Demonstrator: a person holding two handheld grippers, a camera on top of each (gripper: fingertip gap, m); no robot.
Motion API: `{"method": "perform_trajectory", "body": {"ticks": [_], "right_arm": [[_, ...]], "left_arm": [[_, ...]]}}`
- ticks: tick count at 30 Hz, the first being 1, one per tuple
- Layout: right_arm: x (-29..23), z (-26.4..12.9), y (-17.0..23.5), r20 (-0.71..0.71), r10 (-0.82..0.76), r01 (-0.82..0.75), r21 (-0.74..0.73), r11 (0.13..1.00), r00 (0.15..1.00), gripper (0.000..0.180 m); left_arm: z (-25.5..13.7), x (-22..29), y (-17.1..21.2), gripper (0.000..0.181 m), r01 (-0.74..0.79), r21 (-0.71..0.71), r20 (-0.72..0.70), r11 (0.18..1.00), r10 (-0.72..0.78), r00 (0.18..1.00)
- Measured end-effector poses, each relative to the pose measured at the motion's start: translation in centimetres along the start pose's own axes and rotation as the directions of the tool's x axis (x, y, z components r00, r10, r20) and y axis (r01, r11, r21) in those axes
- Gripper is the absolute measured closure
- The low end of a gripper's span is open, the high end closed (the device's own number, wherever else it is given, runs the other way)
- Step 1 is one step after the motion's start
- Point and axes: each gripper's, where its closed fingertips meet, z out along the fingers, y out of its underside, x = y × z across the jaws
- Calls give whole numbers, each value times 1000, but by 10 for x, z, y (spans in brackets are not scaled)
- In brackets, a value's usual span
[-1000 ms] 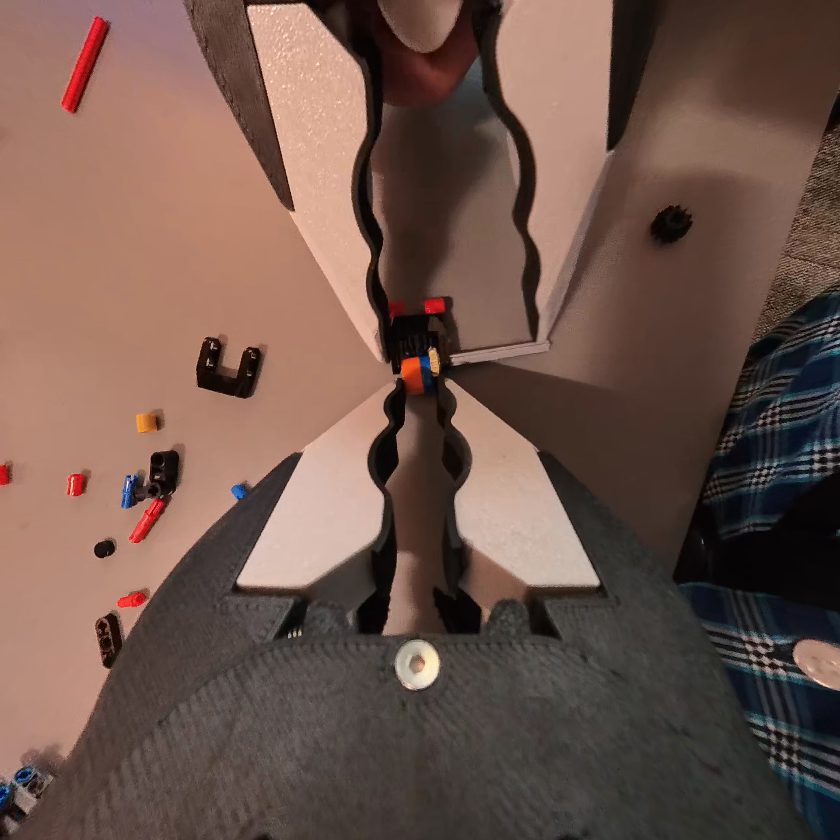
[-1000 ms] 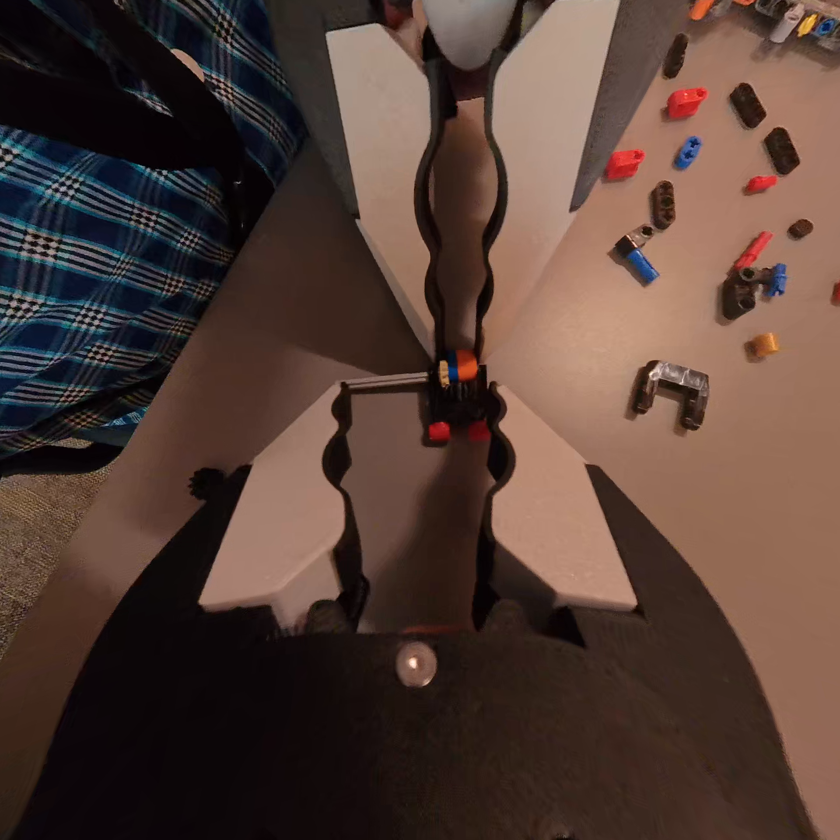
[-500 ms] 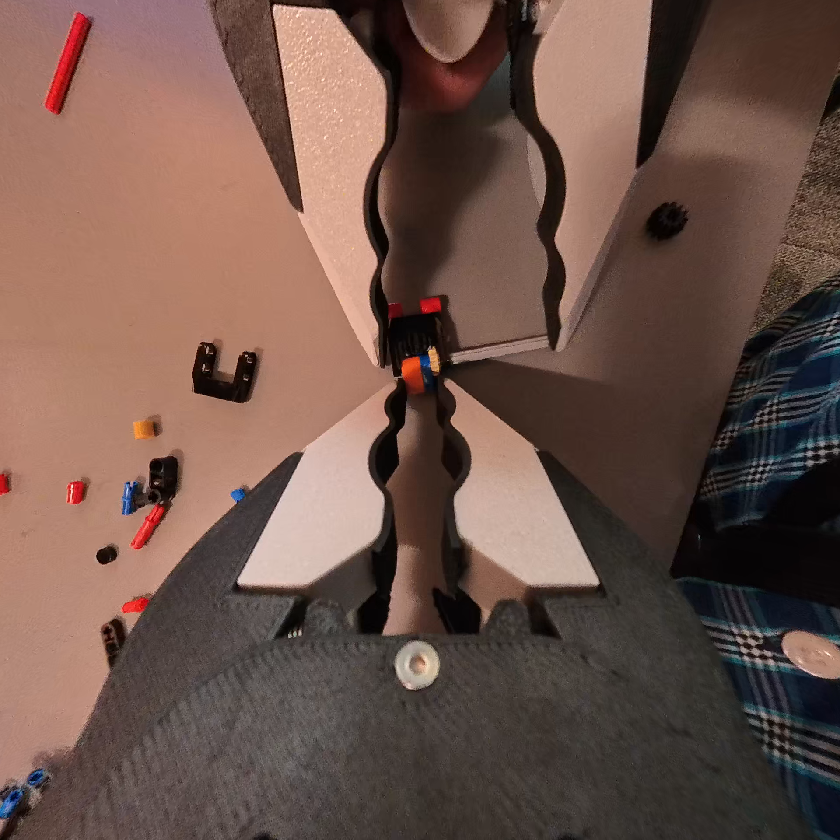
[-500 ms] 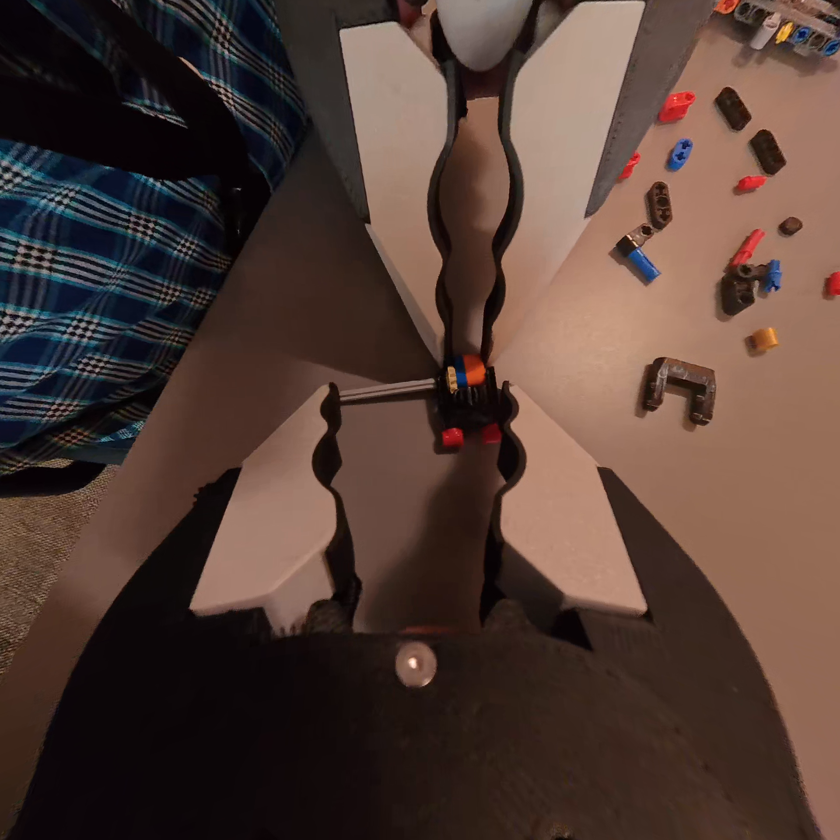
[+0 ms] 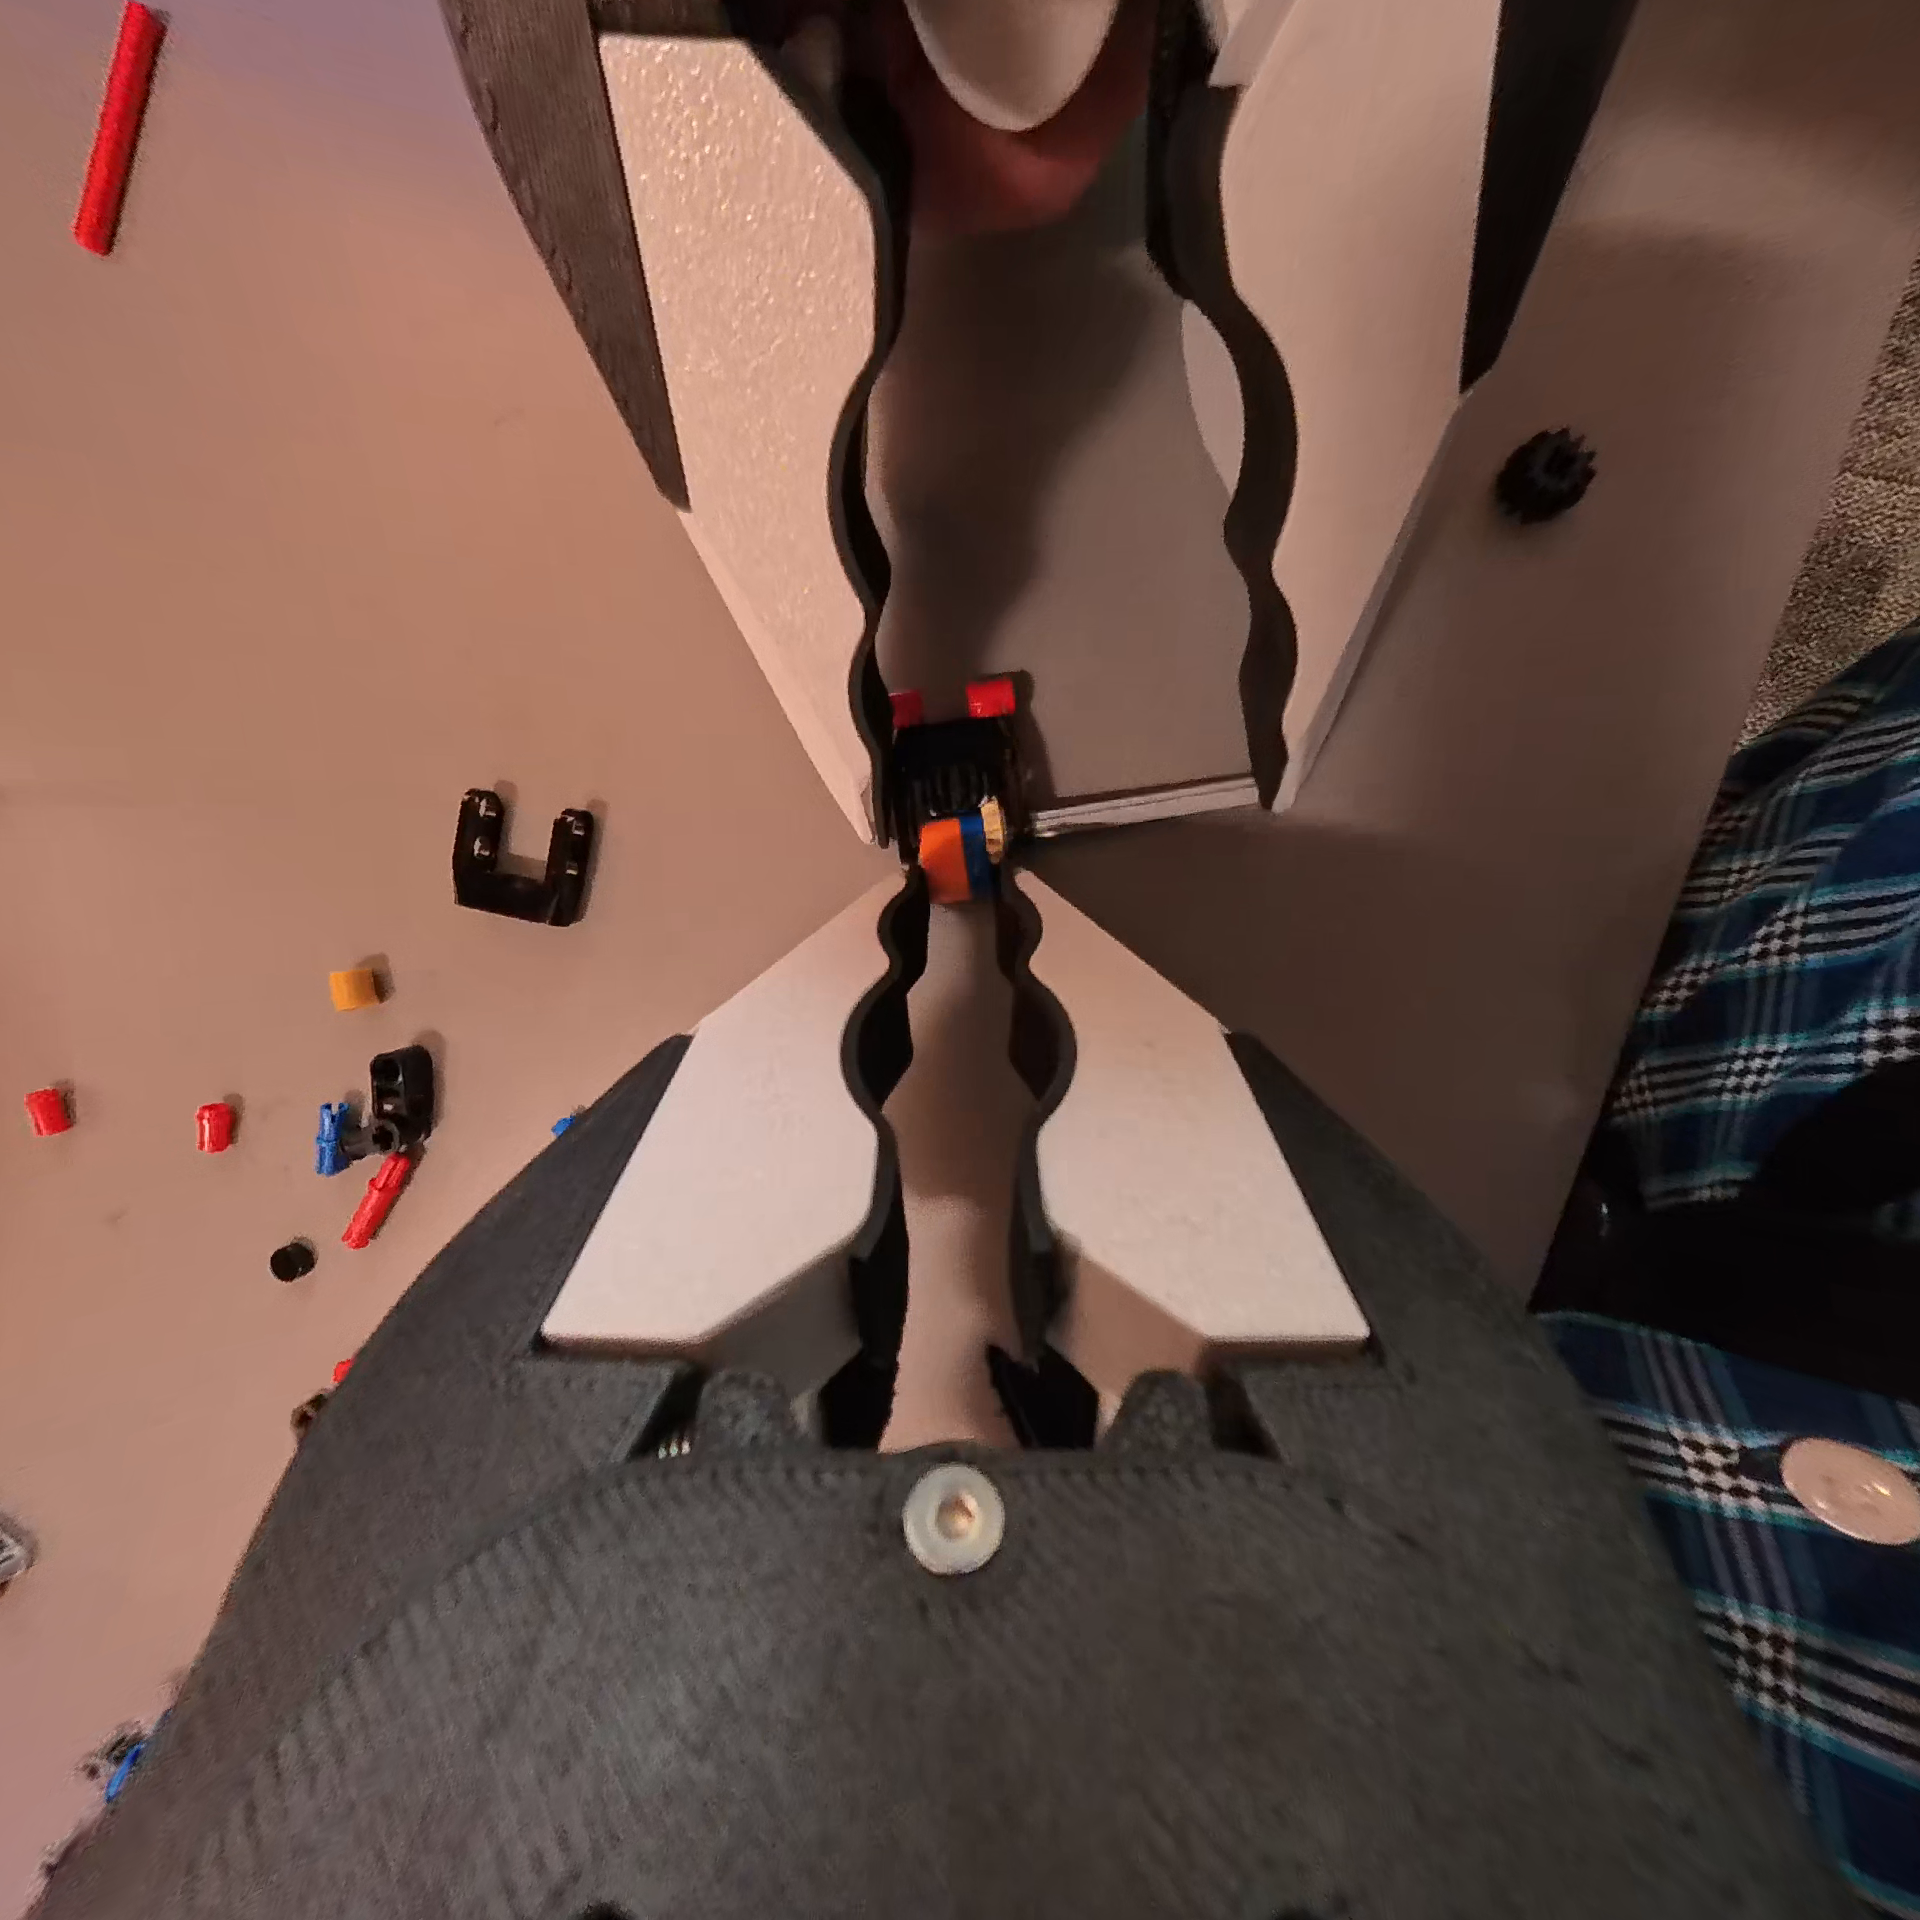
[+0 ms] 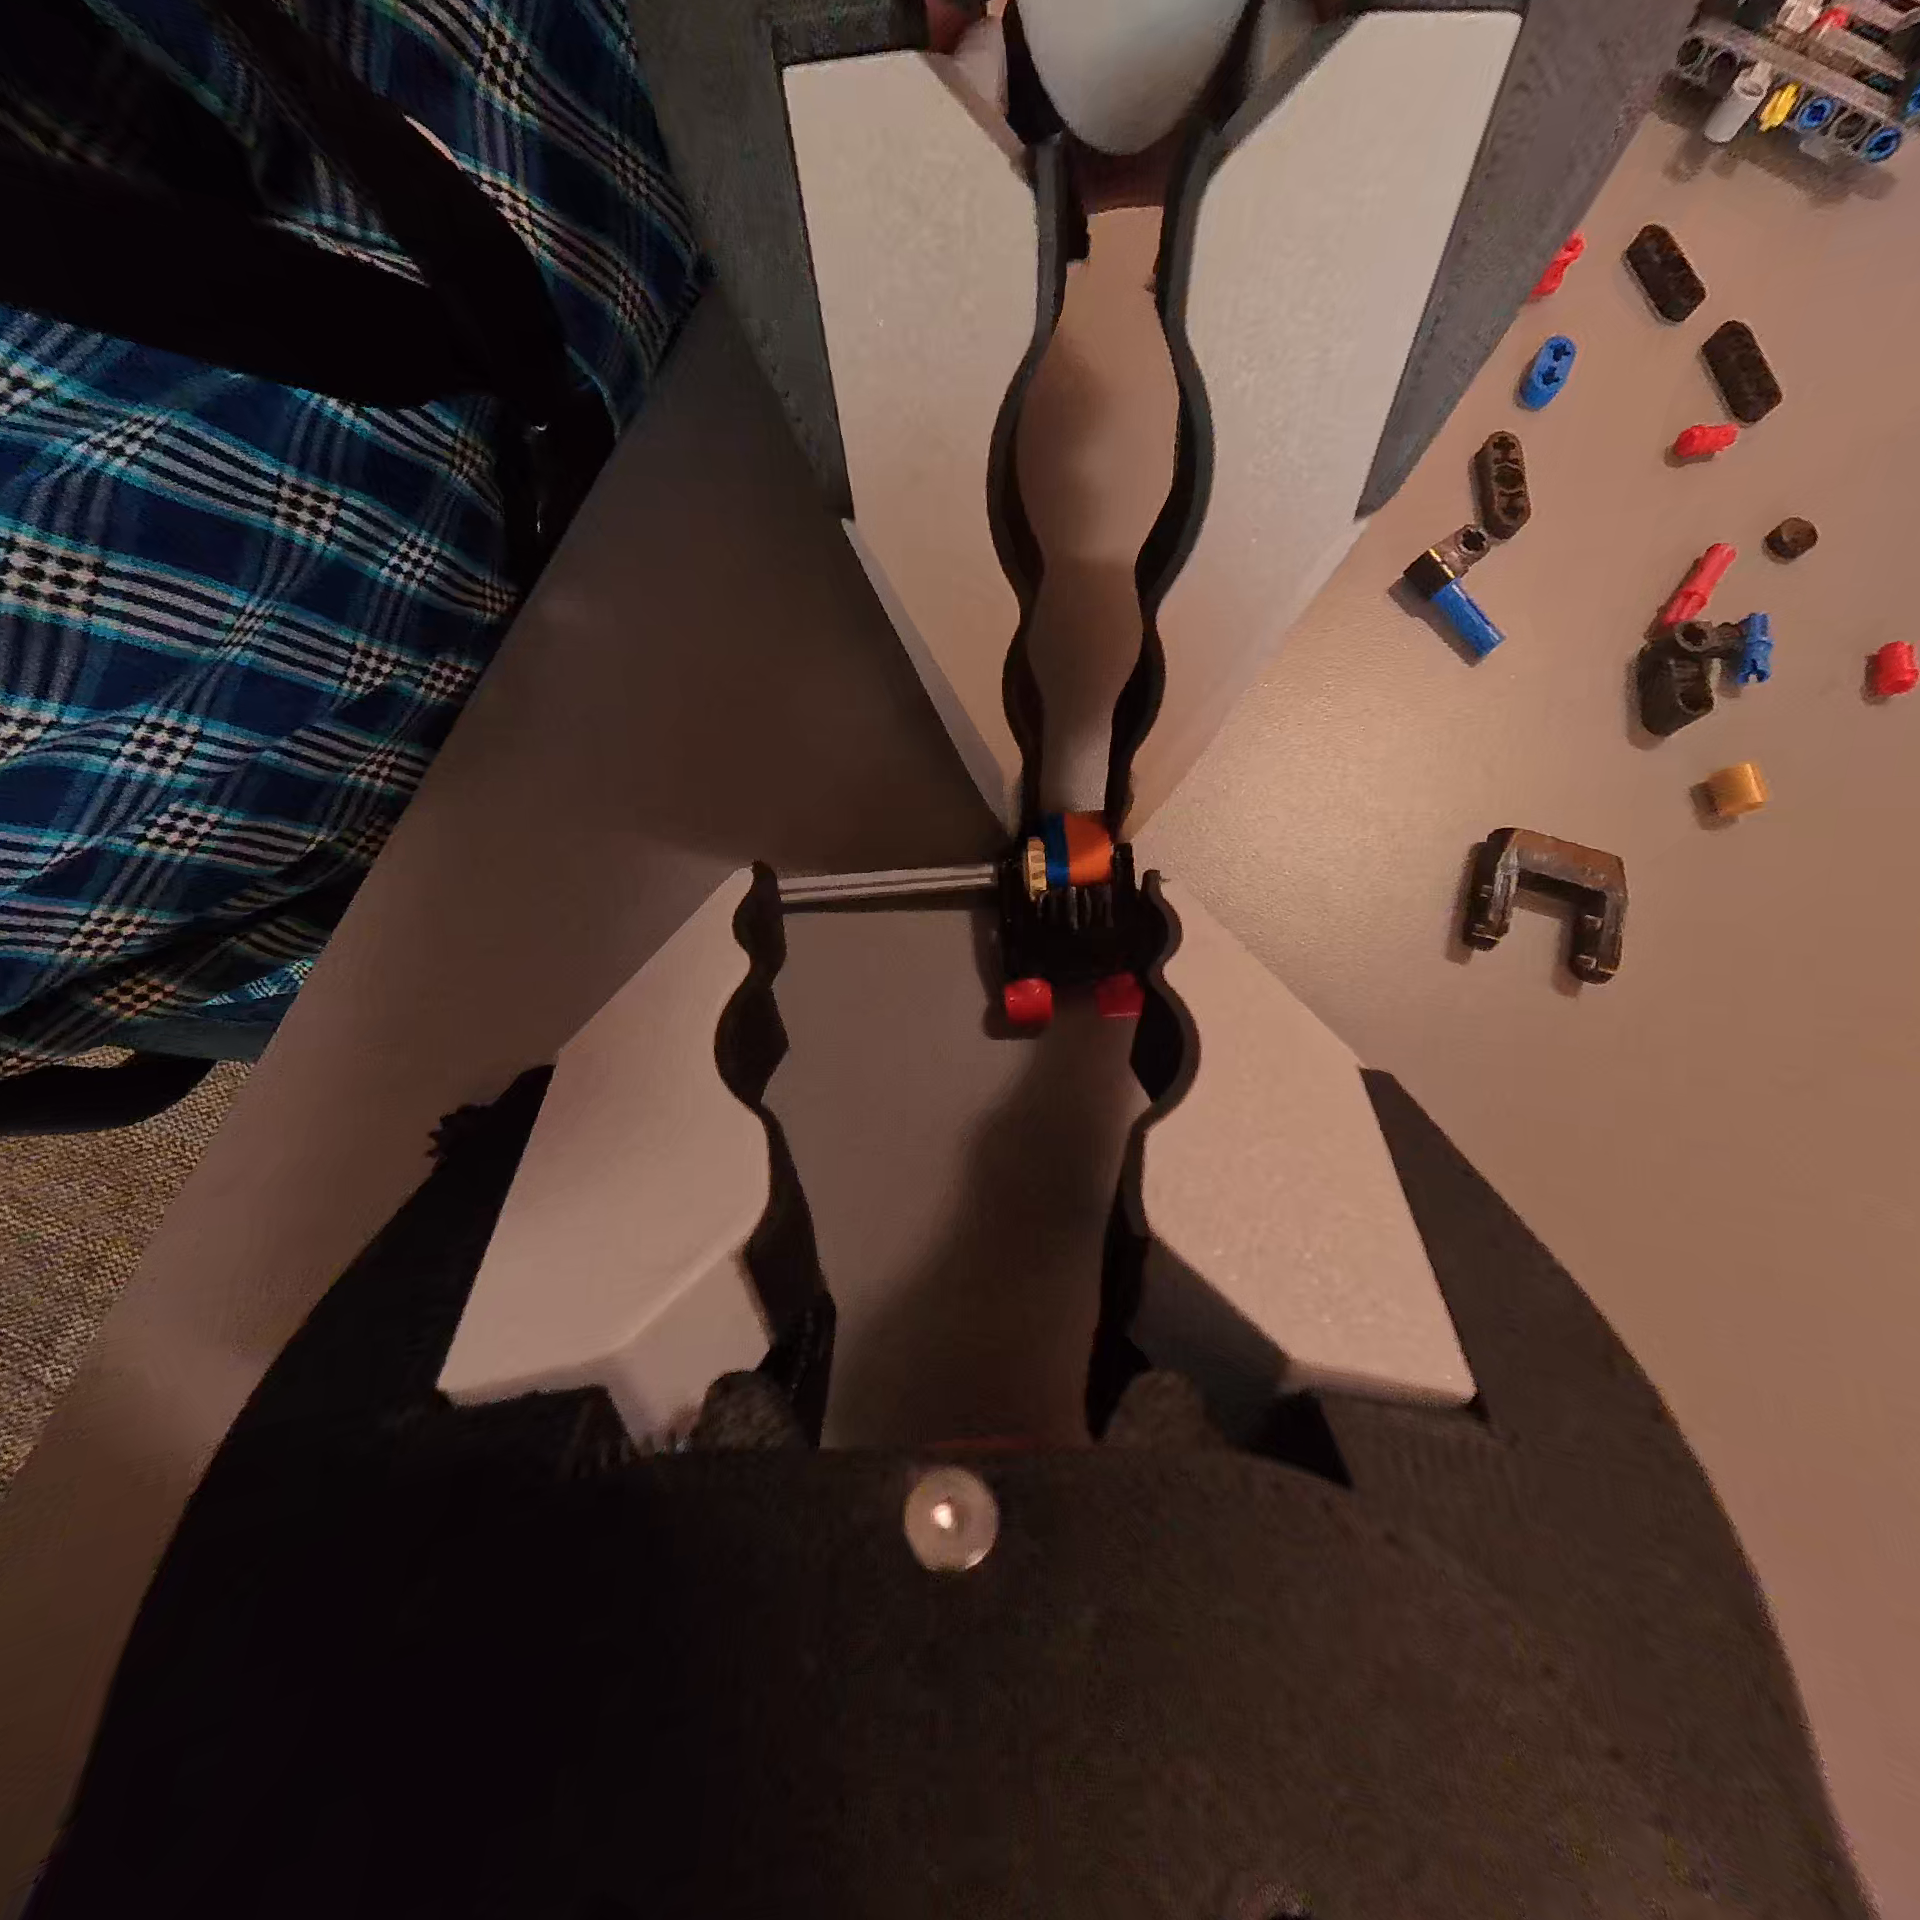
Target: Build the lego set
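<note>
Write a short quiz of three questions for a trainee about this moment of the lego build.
1. True or false: the left gripper is shut on the orange-and-blue sleeve.
2. What sits between the fingertips of the right gripper? A) the grey axle and the black toothed block; B) the black U-shaped piece; C) nothing.
3. Fill in: the two pegs on the black toothed block are ____.
Key: 1 true; 2 A; 3 red.
</note>
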Motion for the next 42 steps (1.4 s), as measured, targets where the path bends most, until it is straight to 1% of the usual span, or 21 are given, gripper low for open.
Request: {"method": "perform_trajectory", "body": {"ticks": [1, 9, 11, 18, 19, 21, 22, 24, 25, 31, 36, 42], "right_arm": [[0, 0, 0, 0, 2, -2, 1, 1000, 1000, 114], [0, 1, -1, -14, -5, 5, 2, 1000, 1000, 114], [0, 1, -1, -17, -9, 9, 3, 1000, 1000, 114], [0, -1, 0, -23, 14, -14, 1, 1000, 1000, 113], [0, -1, -1, -25, 17, -17, 2, 1000, 1000, 112], [-4, -1, 1, -12, 17, -17, -4, 1000, 1000, 103], [-4, -2, 1, -16, 15, -15, -2, 1000, 1000, 103], [-2, -2, 1, -22, 23, -23, 2, 1000, 999, 111], [-2, -3, 1, -21, 20, -20, 4, 1000, 1000, 112], [-2, -3, 1, -32, 13, -13, 3, 1000, 999, 113], [-2, -2, 1, -42, 6, -6, 2, 1000, 999, 114], [-2, -2, 1, -36, 7, -7, 2, 1000, 999, 114]], "left_arm": [[0, 0, 0, 170, 5, 0, -6, 1000, -5, 1000], [0, 1, 0, 170, 28, 8, -33, 1000, -27, 999], [0, 1, 0, 170, 9, 5, -19, 1000, -9, 1000], [0, 1, 0, 170, 53, 21, -67, 998, -51, 996], [0, 1, 0, 170, 49, 20, -62, 999, -48, 997], [1, 1, 0, 170, 58, 25, -62, 998, -56, 996], [1, 1, 0, 170, 63, 28, -67, 998, -61, 996], [1, 2, -1, 170, 61, 32, -75, 998, -58, 995], [1, 3, -1, 170, 59, 33, -74, 998, -56, 996], [1, 3, -1, 170, 67, 48, -79, 997, -64, 995], [0, 3, -1, 170, 43, 49, -73, 998, -39, 997], [0, 3, -1, 171, -30, 26, -77, 999, 32, 996]]}}
